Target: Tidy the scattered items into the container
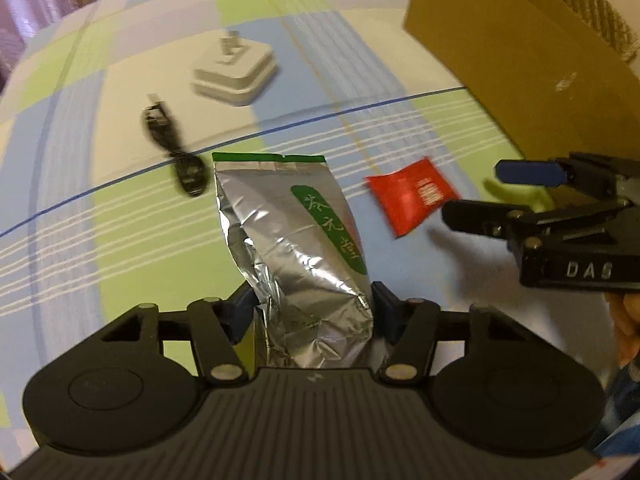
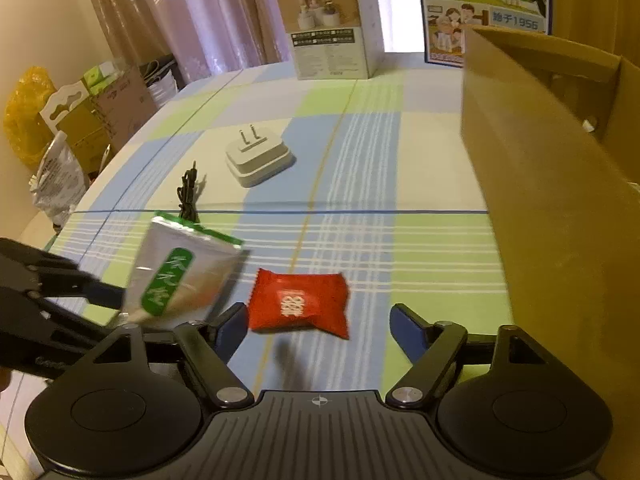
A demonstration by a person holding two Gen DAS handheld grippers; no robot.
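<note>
While left gripper [image 1: 314, 312] clamps crinkled silver foil pouch [image 1: 296, 248], right gripper [image 2: 316, 326] gapes wide over red sachet [image 2: 298, 304], tall cardboard box [image 2: 552, 208] walling right edge, contents hidden.

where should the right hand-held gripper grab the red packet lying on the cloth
Across its puffy middle, from above. The red packet lies flat on the cloth, long side running left to right, so the open right hand-held gripper should come down with one finger outside each crimped short edge, or turn and pinch the narrower width.
</note>
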